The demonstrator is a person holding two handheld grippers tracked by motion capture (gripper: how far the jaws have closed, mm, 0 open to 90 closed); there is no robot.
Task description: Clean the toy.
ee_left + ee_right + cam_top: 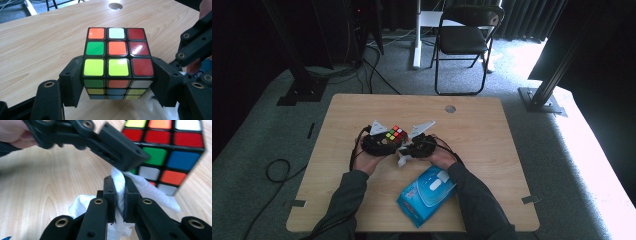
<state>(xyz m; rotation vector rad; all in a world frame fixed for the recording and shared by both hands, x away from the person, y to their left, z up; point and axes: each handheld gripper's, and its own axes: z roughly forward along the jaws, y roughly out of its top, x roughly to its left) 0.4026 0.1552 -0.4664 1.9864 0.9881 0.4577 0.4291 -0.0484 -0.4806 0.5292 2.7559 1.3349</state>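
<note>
Centrally, Rubik's cube (pixel 117 65) clamped between the jaws of the left gripper (pixel 117 82), white wipe (pixel 120 185) pinched in the nearly closed right gripper (pixel 120 192), pressed against the cube's lower face, above wooden table (pixel 472 130).

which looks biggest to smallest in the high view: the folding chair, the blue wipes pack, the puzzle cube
1. folding chair, though it stands farther off
2. blue wipes pack
3. puzzle cube, clearly smallest

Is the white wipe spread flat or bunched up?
Bunched up: the white wipe is crumpled and pinched in the right tool, beside the cube.
</note>
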